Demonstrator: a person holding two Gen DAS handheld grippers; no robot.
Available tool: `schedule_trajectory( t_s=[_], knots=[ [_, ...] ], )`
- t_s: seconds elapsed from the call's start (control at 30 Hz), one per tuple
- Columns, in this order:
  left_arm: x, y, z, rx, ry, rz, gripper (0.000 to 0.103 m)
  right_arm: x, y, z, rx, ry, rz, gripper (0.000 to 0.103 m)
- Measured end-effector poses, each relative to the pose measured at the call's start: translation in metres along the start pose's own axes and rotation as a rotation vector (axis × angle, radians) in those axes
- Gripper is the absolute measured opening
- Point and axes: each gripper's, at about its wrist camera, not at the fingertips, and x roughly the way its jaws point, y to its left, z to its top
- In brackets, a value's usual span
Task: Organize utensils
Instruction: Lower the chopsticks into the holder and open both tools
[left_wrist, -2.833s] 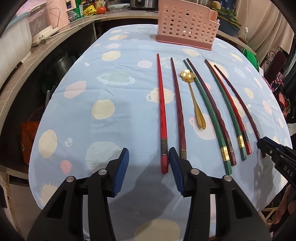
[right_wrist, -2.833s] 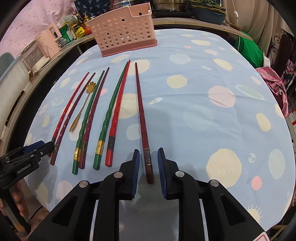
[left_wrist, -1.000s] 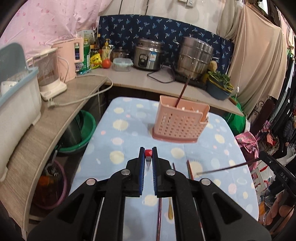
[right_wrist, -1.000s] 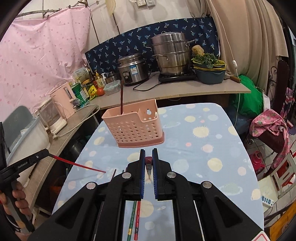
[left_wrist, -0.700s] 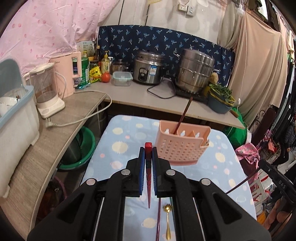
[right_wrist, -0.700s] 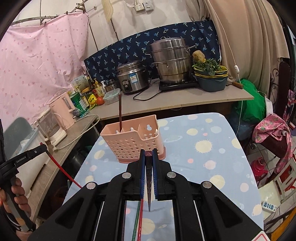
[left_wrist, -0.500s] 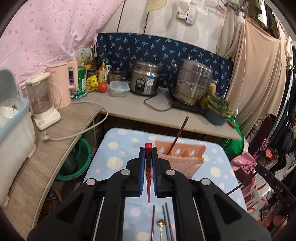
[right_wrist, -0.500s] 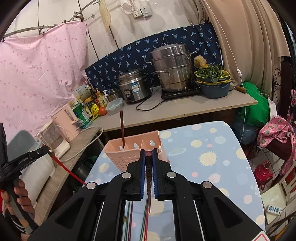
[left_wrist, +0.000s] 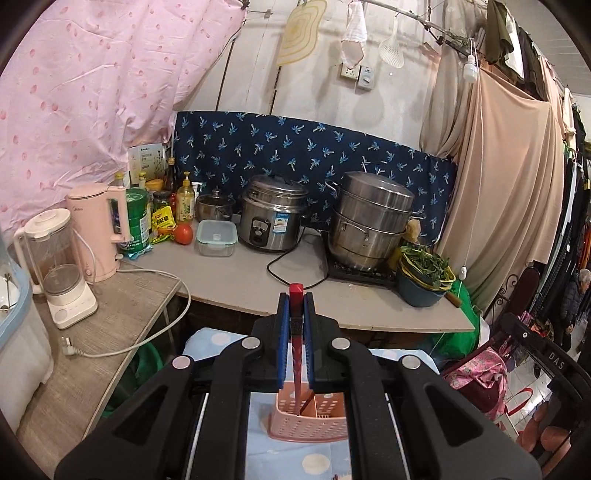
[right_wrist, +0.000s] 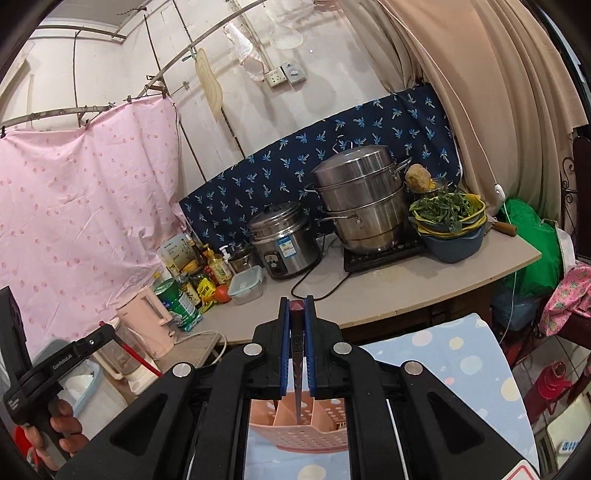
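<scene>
My left gripper (left_wrist: 295, 301) is shut on a red chopstick (left_wrist: 296, 369) that hangs tip down over the pink perforated basket (left_wrist: 314, 421). A dark chopstick (left_wrist: 307, 400) leans inside that basket. My right gripper (right_wrist: 296, 302) is shut on a dark brown chopstick (right_wrist: 297, 391), whose tip also hangs just above the basket (right_wrist: 295, 439) and its dividers. In the right wrist view the left gripper (right_wrist: 70, 356) shows at the left edge, held by a hand (right_wrist: 55, 435), with its red chopstick (right_wrist: 138, 356). The other utensils on the table are hidden below the grippers.
The blue spotted tablecloth (right_wrist: 461, 362) lies under the basket. Behind it runs a counter (left_wrist: 236, 277) with a rice cooker (left_wrist: 273, 218), a steel steamer pot (left_wrist: 369, 218), a pink kettle (left_wrist: 99, 229), a blender (left_wrist: 59, 266) and a bowl of greens (left_wrist: 424, 273).
Both grippers have risen and moved toward the basket with their chopsticks. The basket has sunk to the bottom of both views, and the chopstick tips now hang over it.
</scene>
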Motion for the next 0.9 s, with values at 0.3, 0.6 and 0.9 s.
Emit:
schedule_trajectory(
  t_s=[0.3, 0.6, 0.9],
  knots=[
    [0.048, 0.004, -0.017, 0.005, 0.048, 0.032, 0.007, 0.051, -0.004, -0.025, 0.0, 0.098, -0.003, 0.008],
    [0.073, 0.009, -0.037, 0.0, 0.106, 0.052, 0.007, 0.081, -0.012, -0.056, -0.015, 0.188, -0.021, 0.008],
    [0.081, 0.013, -0.049, -0.004, 0.139, 0.06, 0.007, 0.09, -0.011, -0.064, -0.031, 0.213, -0.037, 0.008]
  ],
)
